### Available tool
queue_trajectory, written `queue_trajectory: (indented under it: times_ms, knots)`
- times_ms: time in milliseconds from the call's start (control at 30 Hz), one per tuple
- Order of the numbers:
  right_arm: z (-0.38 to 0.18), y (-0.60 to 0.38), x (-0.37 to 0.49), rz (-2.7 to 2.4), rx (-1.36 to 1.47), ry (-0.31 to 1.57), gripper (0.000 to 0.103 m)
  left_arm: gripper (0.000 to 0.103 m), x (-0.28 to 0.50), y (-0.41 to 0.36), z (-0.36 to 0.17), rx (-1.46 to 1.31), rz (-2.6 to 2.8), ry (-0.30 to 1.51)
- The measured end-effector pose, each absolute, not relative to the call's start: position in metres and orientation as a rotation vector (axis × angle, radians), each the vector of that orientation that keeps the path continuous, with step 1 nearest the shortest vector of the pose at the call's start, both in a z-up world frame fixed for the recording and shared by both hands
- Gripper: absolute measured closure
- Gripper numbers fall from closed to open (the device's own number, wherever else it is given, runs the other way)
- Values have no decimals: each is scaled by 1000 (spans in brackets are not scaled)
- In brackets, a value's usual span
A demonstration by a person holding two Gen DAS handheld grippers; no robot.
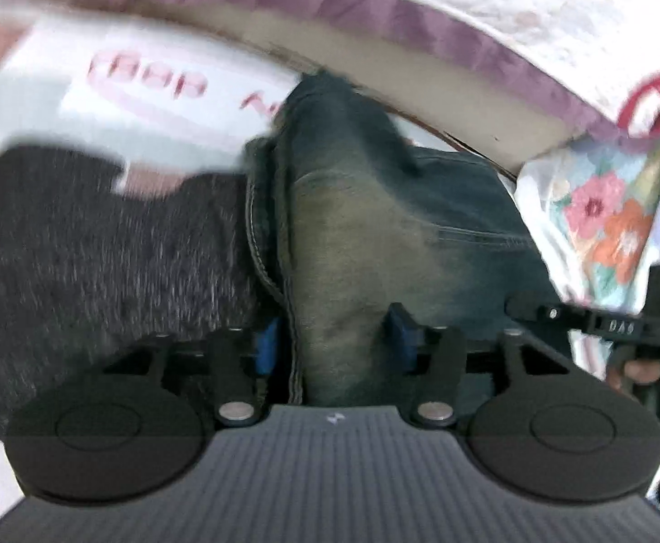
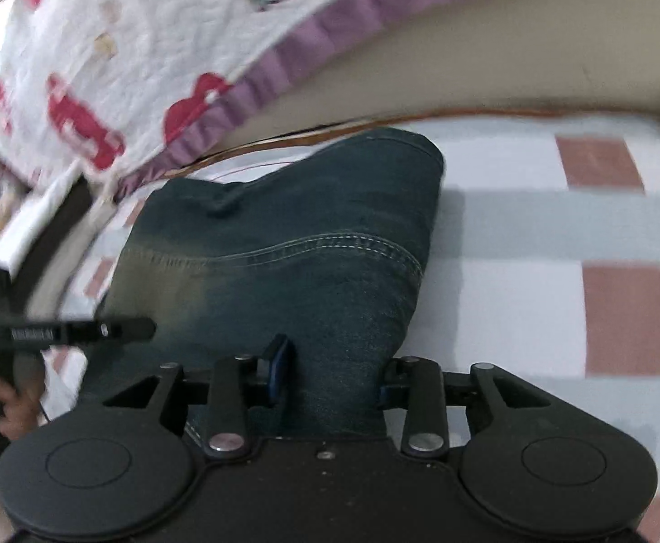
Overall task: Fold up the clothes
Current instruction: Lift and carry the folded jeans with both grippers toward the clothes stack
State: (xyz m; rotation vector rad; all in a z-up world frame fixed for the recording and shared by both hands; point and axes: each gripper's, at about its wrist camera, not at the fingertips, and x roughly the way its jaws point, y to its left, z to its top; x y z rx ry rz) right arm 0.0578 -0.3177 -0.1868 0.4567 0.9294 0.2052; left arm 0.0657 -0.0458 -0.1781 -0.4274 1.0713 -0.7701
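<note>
Jeans [image 2: 284,244] gripped by left gripper [image 1: 334,339] and right gripper [image 2: 330,371], "DAS" lettering on right gripper, bedsheet [image 2: 533,235] writing blurred.

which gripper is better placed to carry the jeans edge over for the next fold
Hedged: right. Both grippers are shut on the jeans, but the right gripper faces open checked bedsheet, while the left gripper is crowded by a dark grey garment.

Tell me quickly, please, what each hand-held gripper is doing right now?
Left hand-held gripper: shut on the jeans.
Right hand-held gripper: shut on the jeans too, at another edge.
</note>
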Motion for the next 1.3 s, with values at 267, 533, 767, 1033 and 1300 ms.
queue_trajectory:
  times_ms: [267, 533, 767, 1033, 1300]
  knots:
    - [-230, -349, 72, 325, 762, 955, 40, 65, 72, -60, -188, -442, -847, 1013]
    - [-157, -312, 50, 379, 577, 795, 70, 74, 60, -51, -146, -384, -854, 876]
    - [-75, -280, 26, 469, 464, 672, 70, 74, 28, 4, -85, -460, -843, 677]
    - [-5, -199, 38, 677, 369, 631, 70, 74, -23, 110, -41, -567, -660, 601]
    - [41, -72, 84, 1005, 347, 708, 70, 74, -83, 253, 20, -594, -325, 506]
